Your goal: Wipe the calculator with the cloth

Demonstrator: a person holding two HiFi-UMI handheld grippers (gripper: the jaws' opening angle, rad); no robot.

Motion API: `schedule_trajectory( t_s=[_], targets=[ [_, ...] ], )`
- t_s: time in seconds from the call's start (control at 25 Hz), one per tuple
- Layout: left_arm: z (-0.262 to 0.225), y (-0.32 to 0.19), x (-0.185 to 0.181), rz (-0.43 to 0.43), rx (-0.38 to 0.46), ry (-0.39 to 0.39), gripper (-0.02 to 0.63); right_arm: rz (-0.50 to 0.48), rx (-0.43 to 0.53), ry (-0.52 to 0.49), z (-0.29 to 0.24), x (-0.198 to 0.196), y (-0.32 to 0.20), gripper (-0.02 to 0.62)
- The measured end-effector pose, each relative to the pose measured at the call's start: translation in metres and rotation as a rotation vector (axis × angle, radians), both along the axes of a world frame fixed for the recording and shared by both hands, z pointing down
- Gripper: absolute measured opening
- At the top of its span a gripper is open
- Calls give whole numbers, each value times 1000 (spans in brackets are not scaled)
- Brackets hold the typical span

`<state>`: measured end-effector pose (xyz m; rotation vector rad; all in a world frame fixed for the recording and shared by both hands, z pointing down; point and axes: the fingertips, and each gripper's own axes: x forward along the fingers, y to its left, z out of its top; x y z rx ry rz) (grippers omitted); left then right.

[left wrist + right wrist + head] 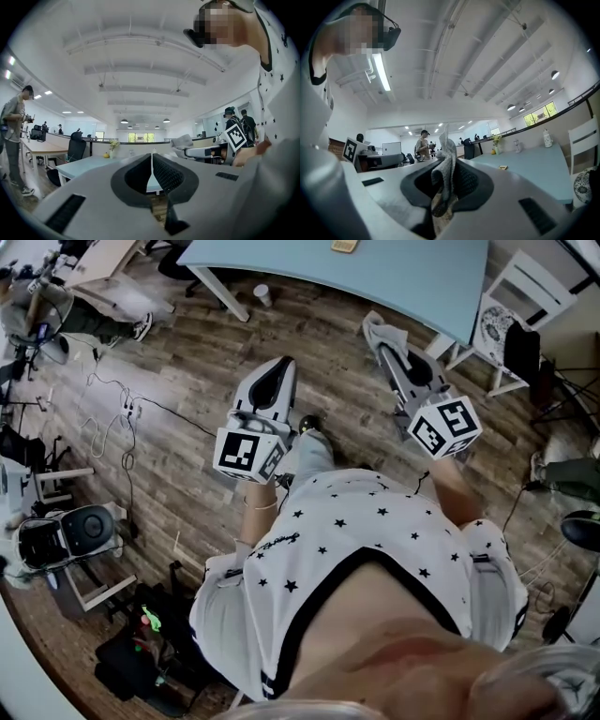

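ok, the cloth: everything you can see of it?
The cloth is a small, light grey-white rag with a nubbly weave. Crumpled into a narrow fold, it is pinched between the shut jaws of the right tongs, one end poking past the tips, the rest hanging back between them. It is held in the air, short of the light blue table; only the jaws touch it.

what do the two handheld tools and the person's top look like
The left tool and right tool are light grey shells with black ribbed jaw pads, each carrying a white cube of black square markers. The person wears a white black-starred shirt with black trim.
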<state>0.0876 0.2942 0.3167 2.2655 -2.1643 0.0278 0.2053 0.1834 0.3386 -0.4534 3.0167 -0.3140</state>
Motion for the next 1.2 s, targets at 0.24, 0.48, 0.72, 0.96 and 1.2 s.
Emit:
schedule_trajectory(
  t_s=[0.24, 0.48, 0.72, 0.96, 1.2],
  targets=[
    [5, -39, -36, 51, -5, 30, 35, 63, -26, 30, 3, -27, -29, 44],
    [7, -68, -77, 83, -8, 44, 35, 99, -34, 36, 0, -64, -52, 44],
    [10, -93, -124, 102, -20, 47, 35, 114, -57, 52, 3, -112, -73, 44],
    [8, -98, -166, 110, -23, 56, 35, 145, -58, 65, -3, -146, -80, 44],
    [18, -105, -215, 121, -25, 62, 35, 153, -58, 71, 5, -191, -85, 44]
  ],
)
